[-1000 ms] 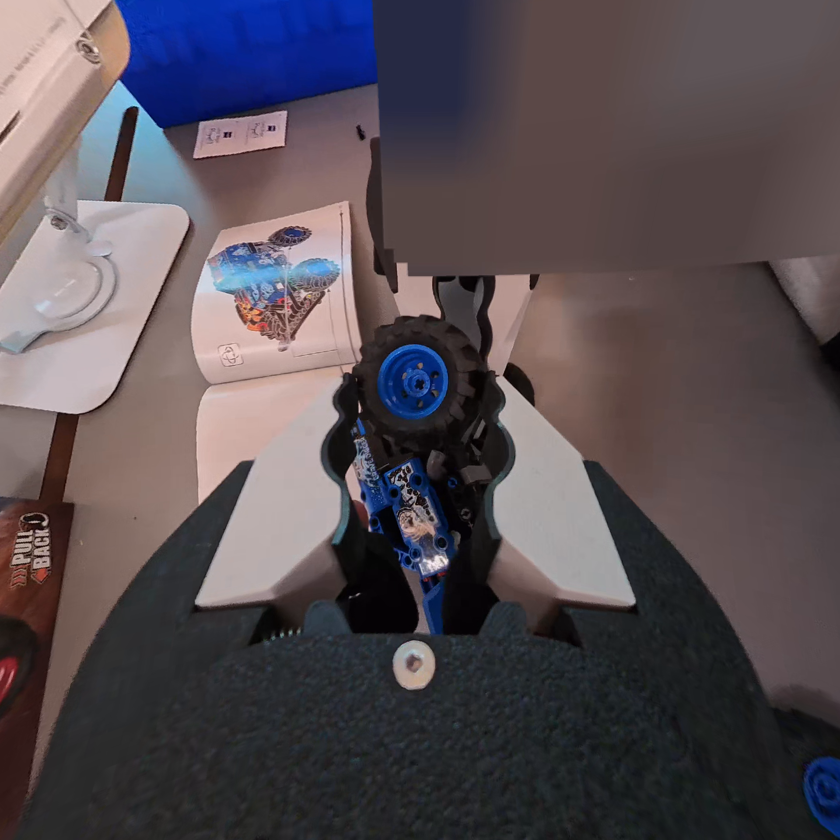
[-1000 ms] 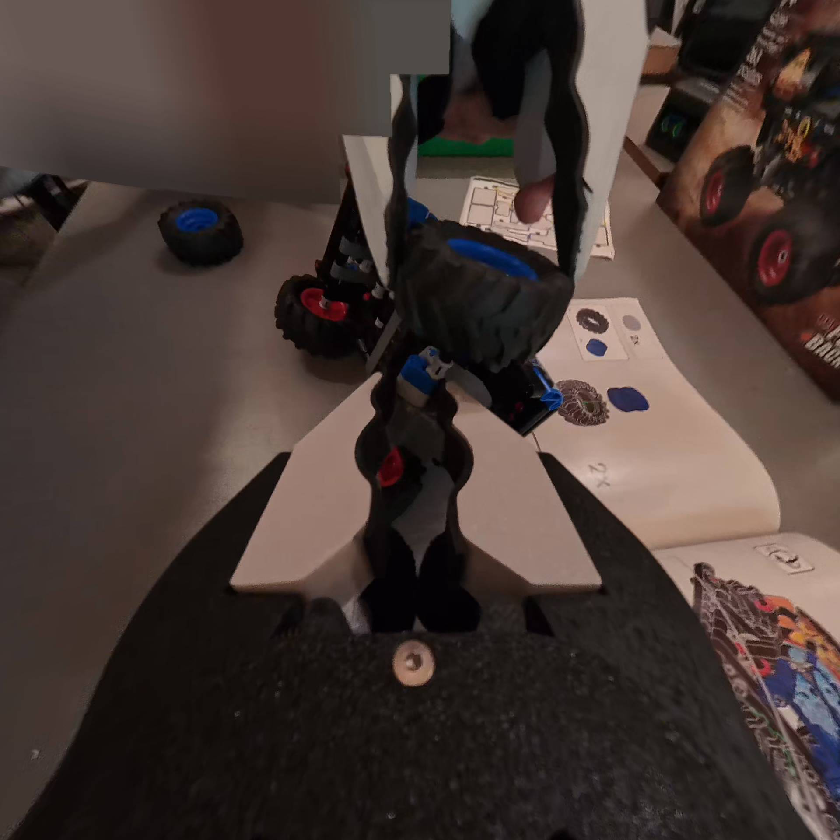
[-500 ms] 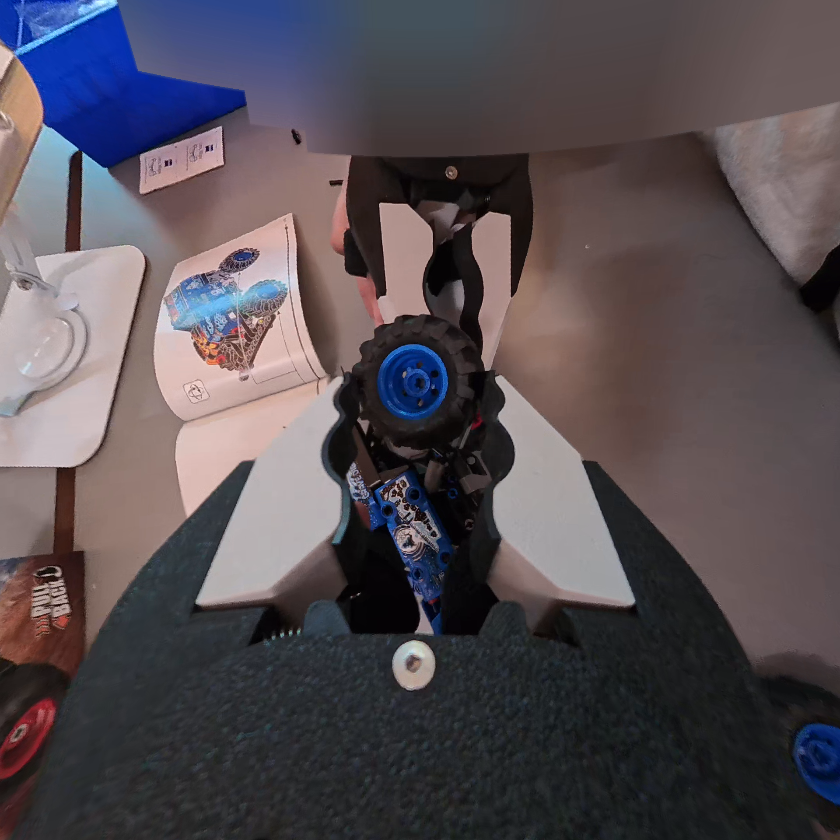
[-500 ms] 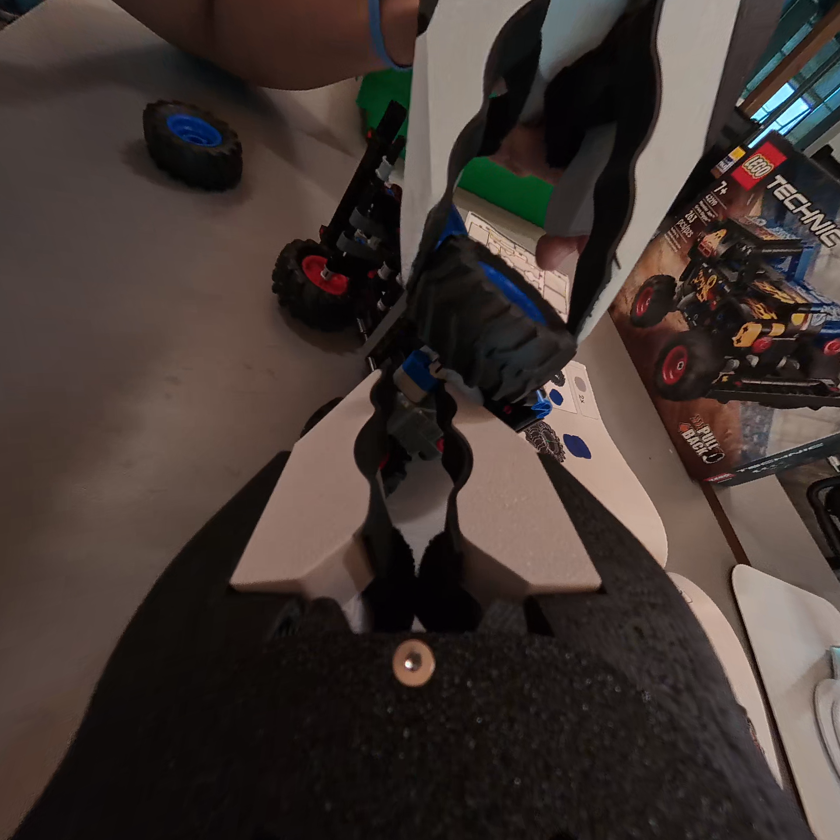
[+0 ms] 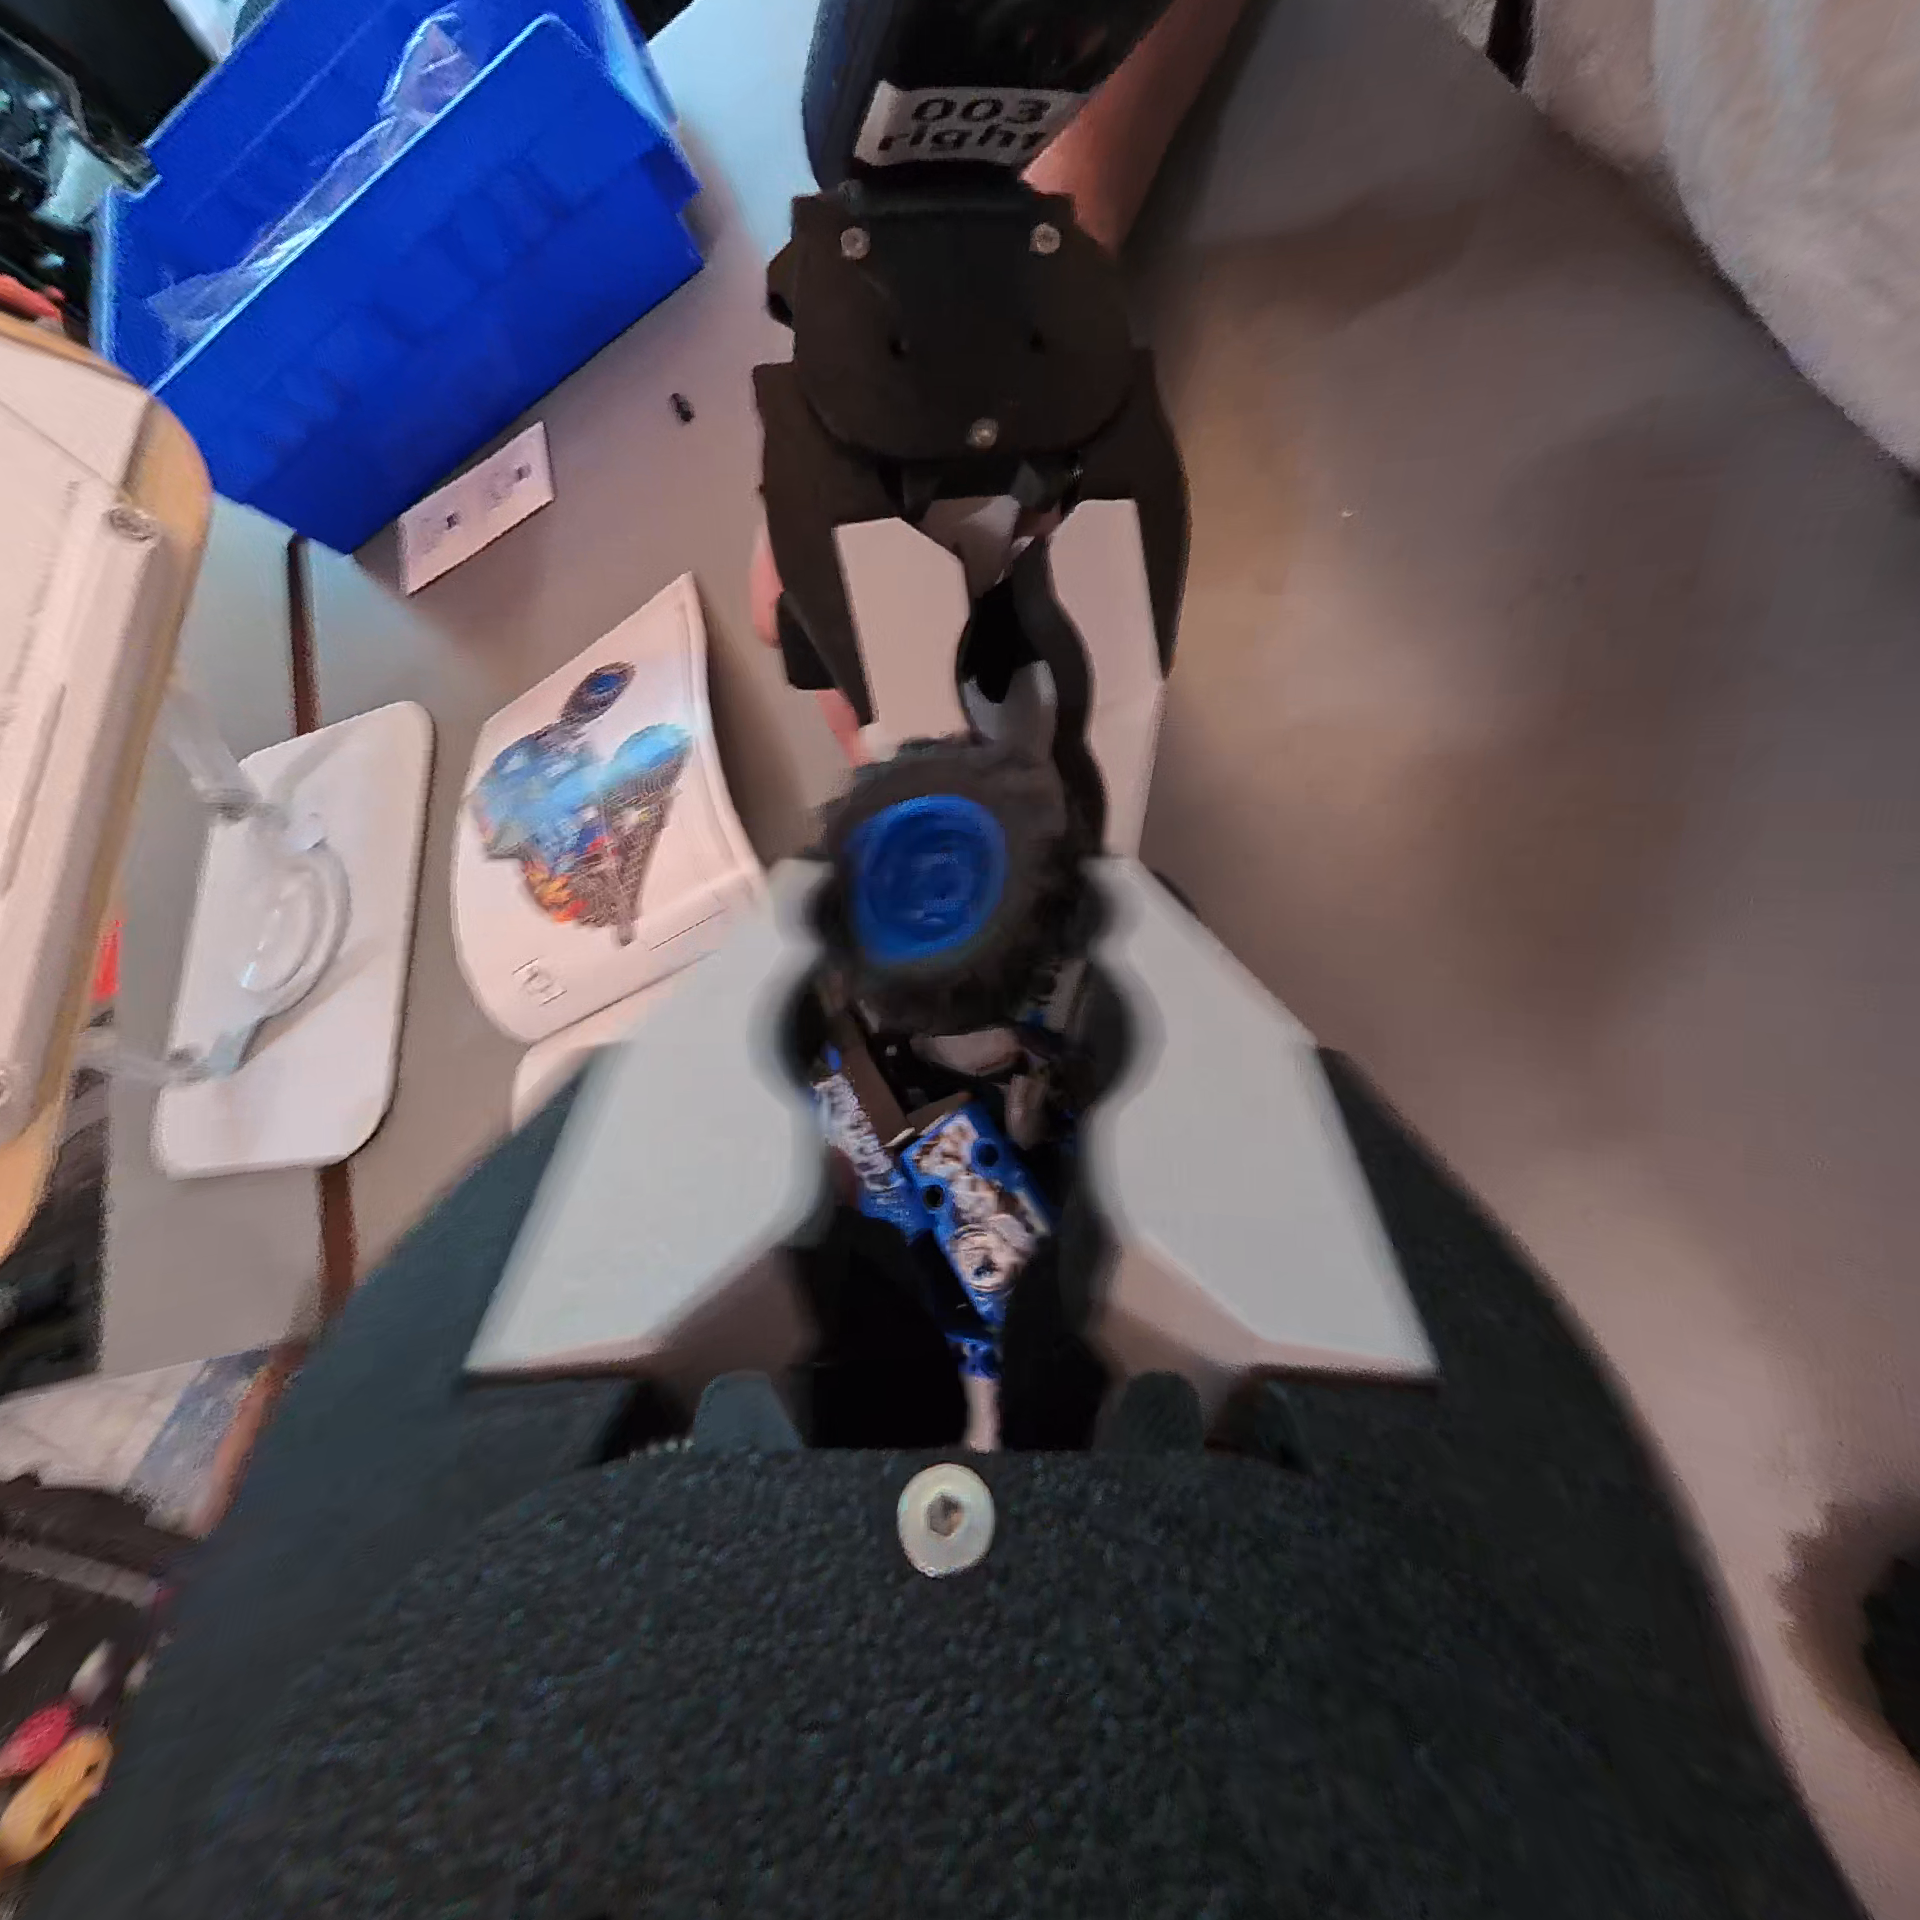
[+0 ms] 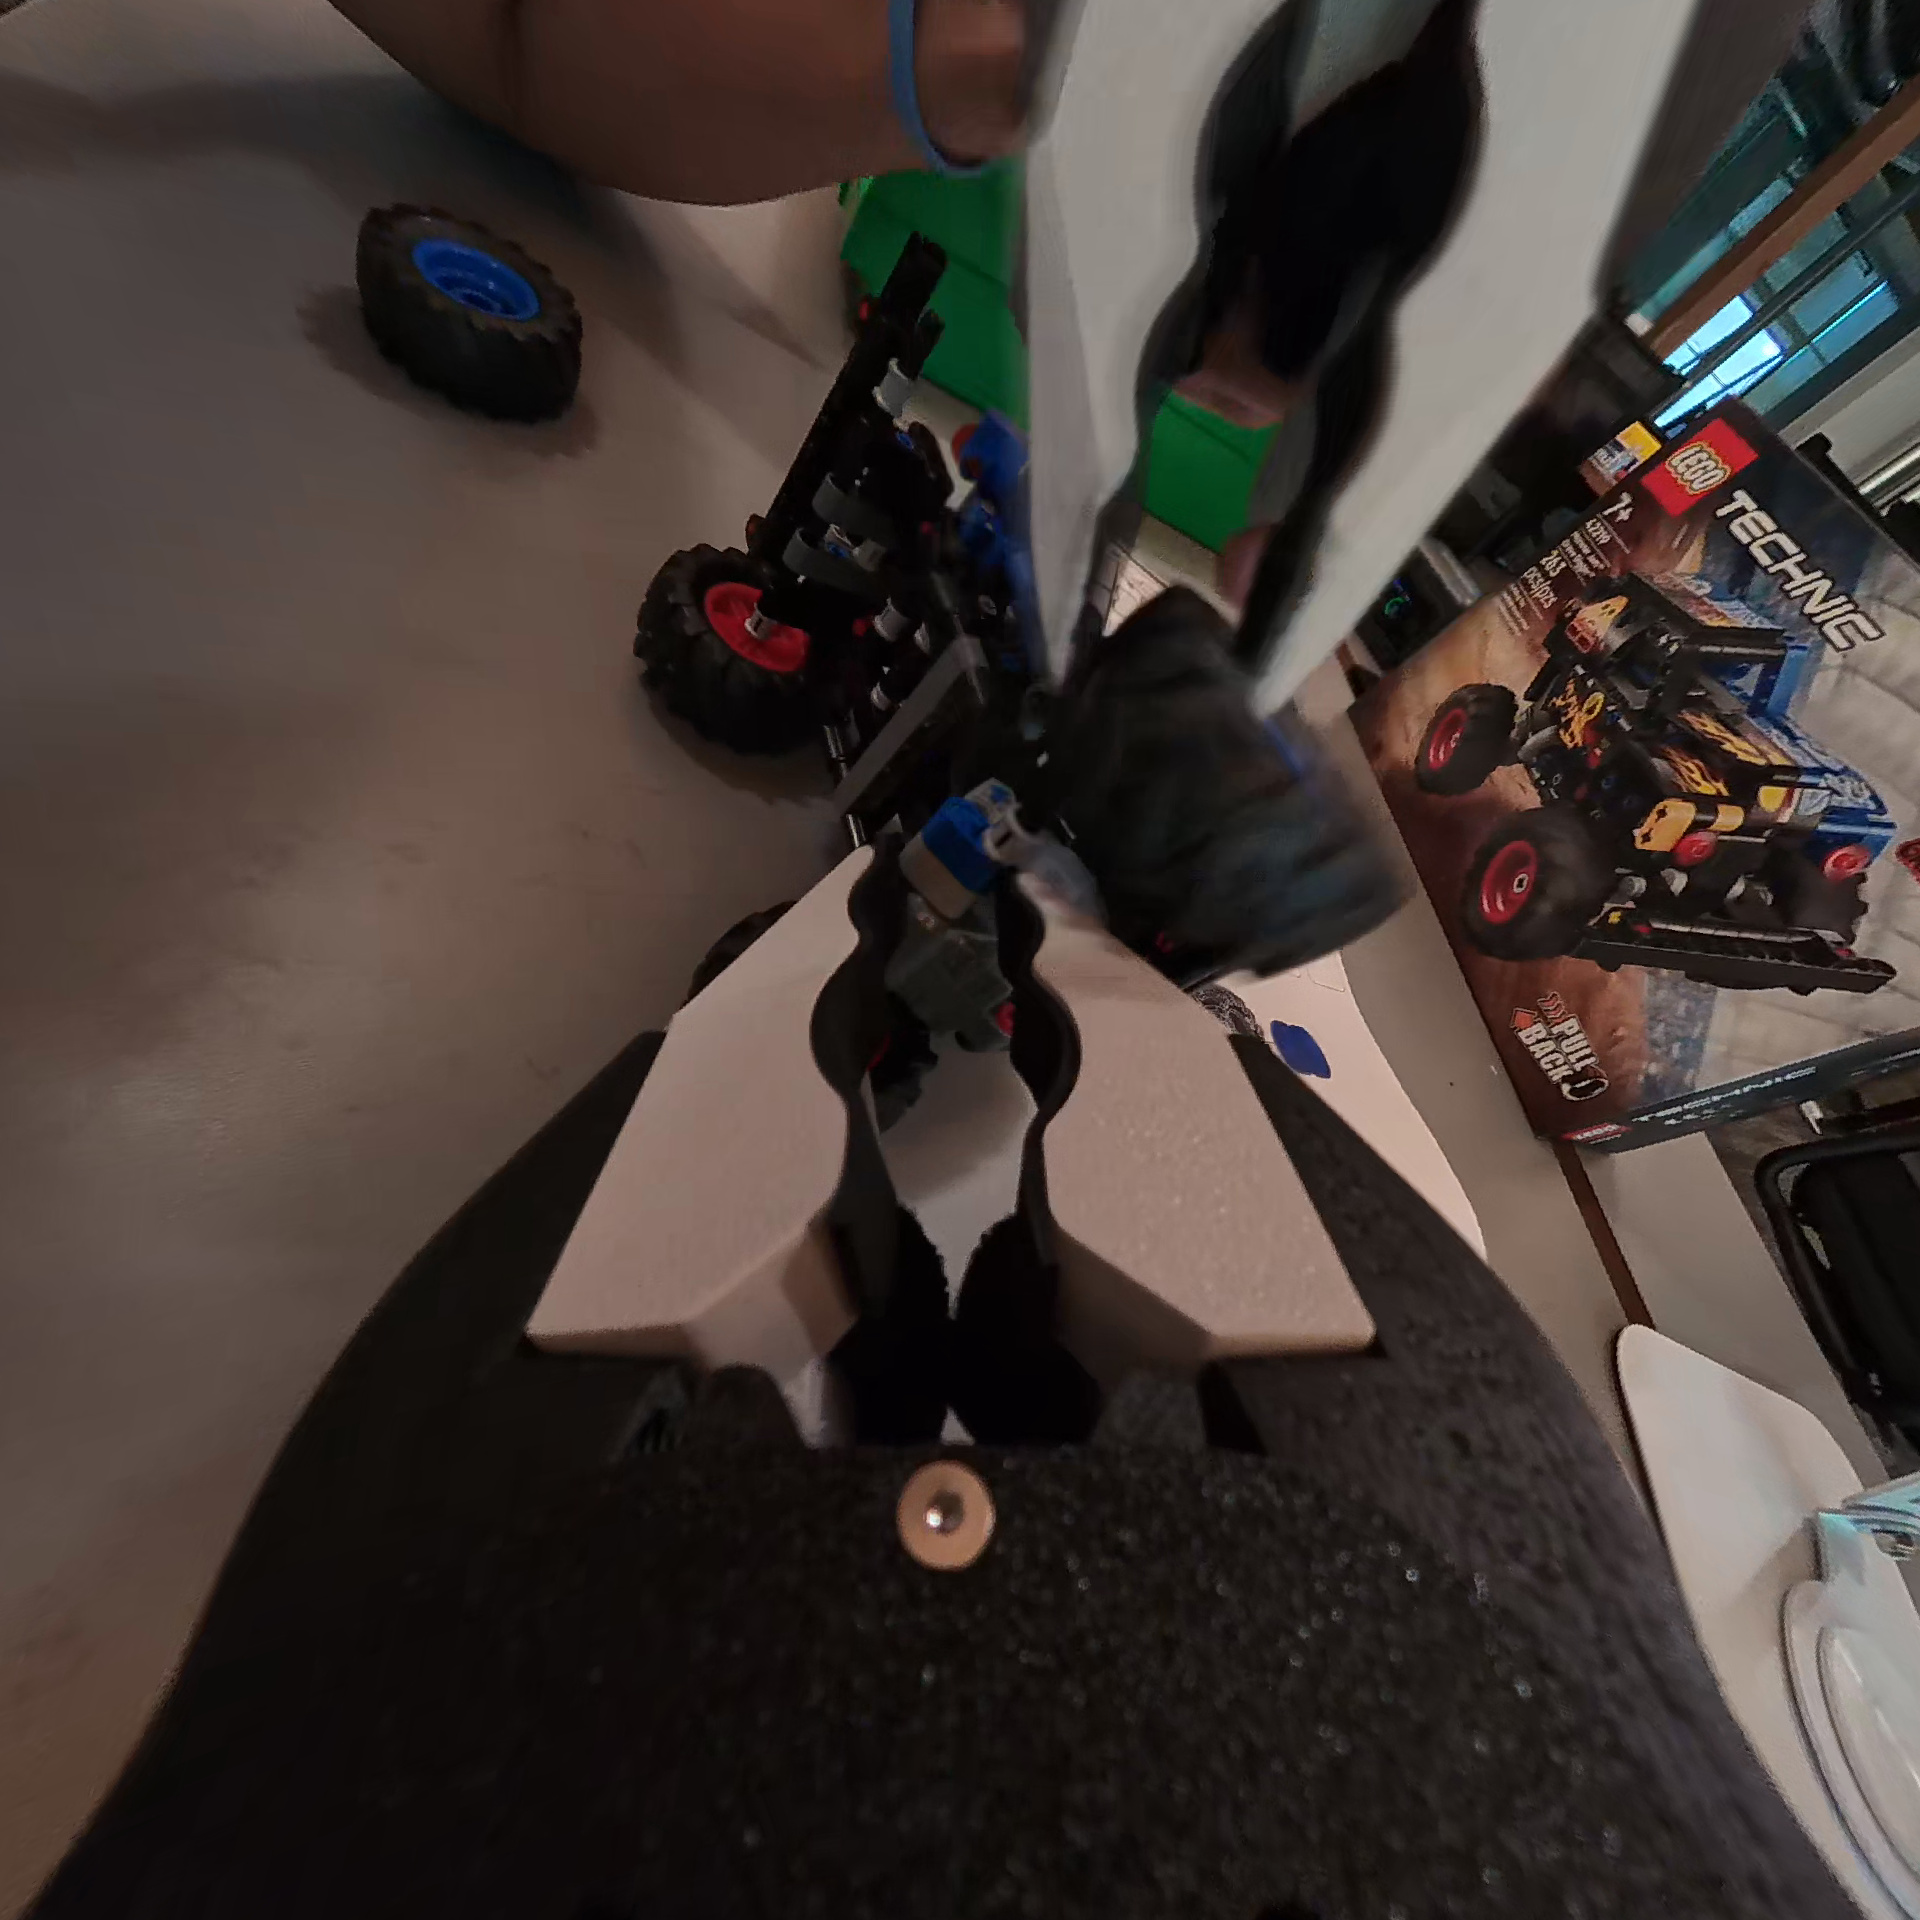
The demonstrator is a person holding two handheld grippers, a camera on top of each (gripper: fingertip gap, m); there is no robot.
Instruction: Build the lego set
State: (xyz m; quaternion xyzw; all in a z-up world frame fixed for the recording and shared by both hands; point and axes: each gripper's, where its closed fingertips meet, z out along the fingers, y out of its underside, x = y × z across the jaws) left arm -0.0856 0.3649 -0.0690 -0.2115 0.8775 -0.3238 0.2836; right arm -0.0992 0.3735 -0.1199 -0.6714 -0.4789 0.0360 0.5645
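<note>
Fingers [image 5: 665, 1143] of the left gripper [image 5: 940, 935] clench the blue truck model [image 5: 961, 1184] beneath its blue-hubbed wheel [image 5: 925, 883], above the tabletop [image 5: 1455, 727]. Right gripper [image 6: 940, 904] grasps a grey piece [image 6: 951, 966] on the model's underside; a spare wheel [image 6: 468, 307] lies well apart.

The left gripper [image 5: 951, 997] clamps a blue-and-black lego truck [image 5: 961, 1164], its blue-hubbed wheel [image 5: 930, 883] between the fingers [image 5: 675, 1174]. Opposite, the right gripper [image 5: 1023, 717] meets the wheel above the grey tabletop [image 5: 1507, 727], beside an open instruction booklet [image 5: 603, 831]
</note>
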